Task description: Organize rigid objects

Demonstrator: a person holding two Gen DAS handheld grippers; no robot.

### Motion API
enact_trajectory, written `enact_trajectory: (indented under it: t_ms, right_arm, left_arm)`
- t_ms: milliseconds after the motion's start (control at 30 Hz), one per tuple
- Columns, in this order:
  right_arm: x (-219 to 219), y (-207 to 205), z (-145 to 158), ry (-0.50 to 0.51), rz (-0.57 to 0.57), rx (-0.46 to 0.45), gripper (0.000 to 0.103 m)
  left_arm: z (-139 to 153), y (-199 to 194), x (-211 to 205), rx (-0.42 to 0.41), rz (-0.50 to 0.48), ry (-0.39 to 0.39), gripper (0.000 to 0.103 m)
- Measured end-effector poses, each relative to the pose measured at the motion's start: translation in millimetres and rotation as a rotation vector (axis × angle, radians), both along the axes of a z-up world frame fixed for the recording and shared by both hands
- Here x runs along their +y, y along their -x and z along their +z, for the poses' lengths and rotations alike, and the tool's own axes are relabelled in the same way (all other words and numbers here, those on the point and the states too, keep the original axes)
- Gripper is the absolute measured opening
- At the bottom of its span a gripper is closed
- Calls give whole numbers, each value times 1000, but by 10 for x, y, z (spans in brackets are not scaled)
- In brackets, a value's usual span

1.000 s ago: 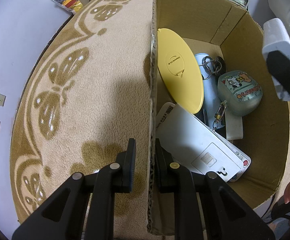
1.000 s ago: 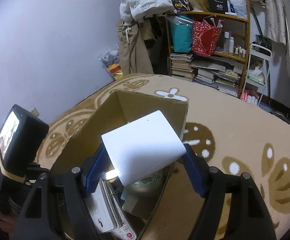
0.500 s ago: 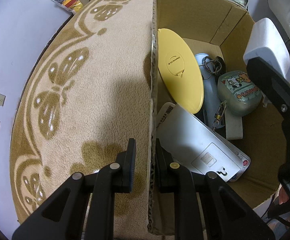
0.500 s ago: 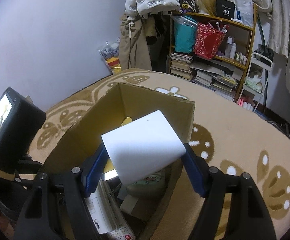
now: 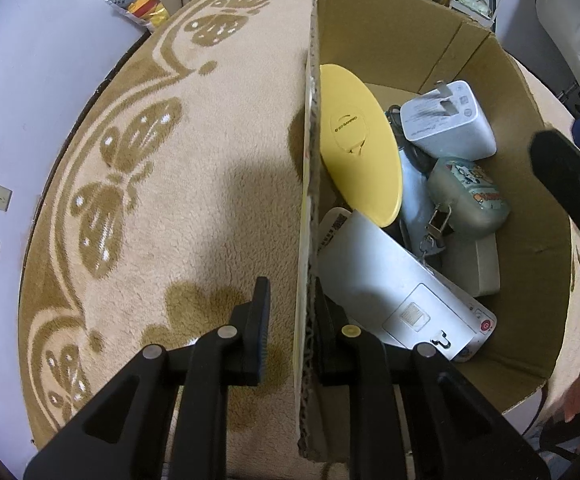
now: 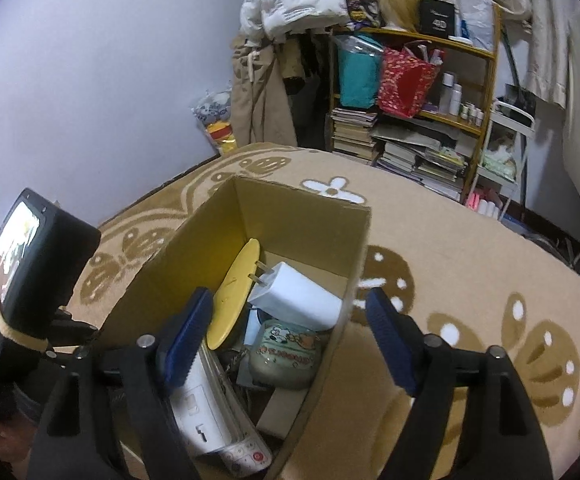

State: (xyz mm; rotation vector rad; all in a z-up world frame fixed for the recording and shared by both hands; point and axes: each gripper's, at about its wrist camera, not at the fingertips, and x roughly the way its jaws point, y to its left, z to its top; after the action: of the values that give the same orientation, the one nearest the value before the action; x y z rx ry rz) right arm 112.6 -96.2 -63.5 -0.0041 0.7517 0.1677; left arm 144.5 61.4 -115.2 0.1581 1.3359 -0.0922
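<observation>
1. Cardboard box (image 5: pixel 389 40) wall sits pinched between the left gripper (image 5: pixel 290 320) fingers, one outside on the rug (image 5: pixel 170 200), one inside; keep that clamp steady so the box cannot slide.
2. White charger (image 5: pixel 447 126) lies inside the box, propped on the cartoon-printed tin (image 5: pixel 467 196) beside the yellow disc (image 5: pixel 359 140).
3. Right gripper (image 6: pixel 286 342) hangs above the box, spread wide and empty; lift it straight up, clear of the rim.
</observation>
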Motion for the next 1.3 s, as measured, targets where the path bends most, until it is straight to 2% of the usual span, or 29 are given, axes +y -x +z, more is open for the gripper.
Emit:
enact_trajectory:
  t_ms: [233,400,467,533,633,733,800,867,933,967,1000,1100,1300]
  right_arm:
    - [-257,162,-17,-74,-94,38,87]
    - [-341,304,21,-62,-115,38,87]
    - [-387,356,67,-79,-128,40,89]
    - [-439,421,133,-95,-146,32,96]
    - [-491,512,216,-98,-166,19,100]
    - [-523,615,282,-96,-170,8,103]
    - [-543,676,325,-81,-171,8,103]
    - [-555,735,357,-75,-175,6,103]
    - [-574,808,402,-71,-180,0,103]
    - [-572,833,416,-70,-181,-3,103]
    - [-584,873,444,-68,-185,-9,103]
    - [-596,1005,516,-62,-188,-33,103]
    - [-614,1257,682,-48,-195,-75,103]
  left_arm:
    - [127,0,18,-50,25,31,18]
    - [242,66,-16,-84,10,25,18]
    - [303,99,-28,-104,3,38,18]
    - [383,147,-42,-129,-3,59,18]
    - [523,236,-64,-171,-14,67,23]
    - [658,346,-73,-224,-23,59,35]
    - [747,420,-66,-256,-27,72,50]
    - [826,487,-50,-285,-22,87,55]
    - [910,562,-49,-315,-26,86,69]
    - [969,620,-60,-338,-45,97,82]
    - [1022,667,-71,-361,-64,106,88]
    - [1189,831,-95,-445,-80,65,96]
    - [1428,1111,-69,-528,-87,72,98]
